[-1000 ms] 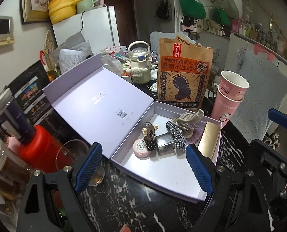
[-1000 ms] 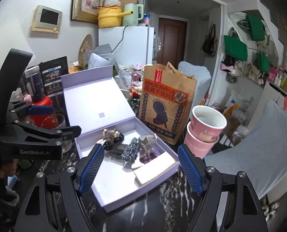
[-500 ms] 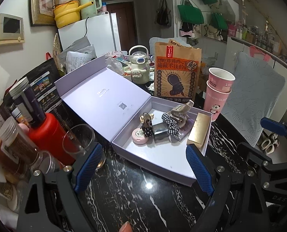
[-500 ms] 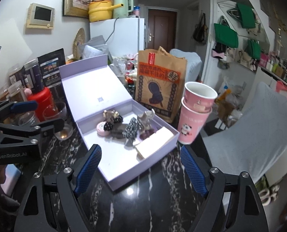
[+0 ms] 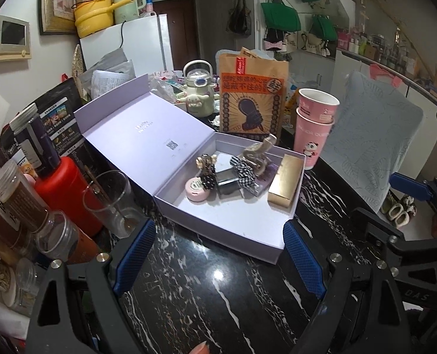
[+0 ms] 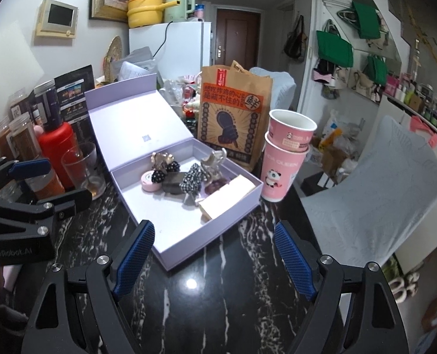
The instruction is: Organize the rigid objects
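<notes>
An open lilac box (image 5: pixel 227 231) lies on the black marble table, its lid folded back to the left. Inside it lie a gold box (image 5: pixel 286 181), a pink round tin (image 5: pixel 196 190), a beige hair claw (image 5: pixel 258 152), a checkered bow (image 5: pixel 243 172) and a small grey case (image 5: pixel 228 183). My left gripper (image 5: pixel 218 255) is open just short of the box's near wall, holding nothing. In the right wrist view the same box (image 6: pixel 206 236) reaches my right gripper (image 6: pixel 214 252), which is open and empty at its near corner.
Two stacked pink paper cups (image 5: pixel 314 126) and a brown paper bag (image 5: pixel 252 103) stand right behind the box. A glass with a spoon (image 5: pixel 112 203), a red bottle (image 5: pixel 68 188) and several jars (image 5: pixel 18 206) crowd the left. A pale blue chair cushion (image 5: pixel 371 147) is at the right.
Both grippers have drawn back from the box, so more of the dark table shows in front of it. Neither gripper took hold of anything, and the box's contents have not moved.
</notes>
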Demonstrator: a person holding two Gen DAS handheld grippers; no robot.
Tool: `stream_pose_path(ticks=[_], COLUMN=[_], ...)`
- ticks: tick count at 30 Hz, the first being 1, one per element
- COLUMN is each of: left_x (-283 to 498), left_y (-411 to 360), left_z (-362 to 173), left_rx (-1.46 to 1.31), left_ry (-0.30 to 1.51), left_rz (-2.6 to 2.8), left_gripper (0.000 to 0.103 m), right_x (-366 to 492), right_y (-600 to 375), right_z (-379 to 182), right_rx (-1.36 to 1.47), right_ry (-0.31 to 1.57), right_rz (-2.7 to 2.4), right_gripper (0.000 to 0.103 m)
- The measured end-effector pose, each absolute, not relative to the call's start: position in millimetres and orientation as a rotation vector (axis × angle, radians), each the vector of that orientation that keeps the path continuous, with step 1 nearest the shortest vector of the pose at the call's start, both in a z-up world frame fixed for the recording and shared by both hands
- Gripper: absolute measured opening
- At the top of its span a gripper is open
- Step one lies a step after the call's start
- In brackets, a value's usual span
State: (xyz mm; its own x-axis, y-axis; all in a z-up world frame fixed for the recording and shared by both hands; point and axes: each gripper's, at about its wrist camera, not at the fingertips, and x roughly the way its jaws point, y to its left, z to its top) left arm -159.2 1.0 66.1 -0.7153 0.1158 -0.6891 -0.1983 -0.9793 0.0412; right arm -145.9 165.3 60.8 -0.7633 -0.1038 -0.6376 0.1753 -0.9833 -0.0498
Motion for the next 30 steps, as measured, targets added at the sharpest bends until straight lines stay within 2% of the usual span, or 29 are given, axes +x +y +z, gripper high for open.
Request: stream_pose_path(ticks=[30], left_x=[-154.1], left_y=[-1.1], left_z=[66.1], left_rx=[-1.111], left_ry=[0.176], left_rz=[2.773], left_gripper=[0.089], right_x=[-137.9], right_y=[161.3], right_z=[65.6], right_rx=[0.979], right_ry=[0.199], right_rz=[-2.816], right_gripper=[0.084])
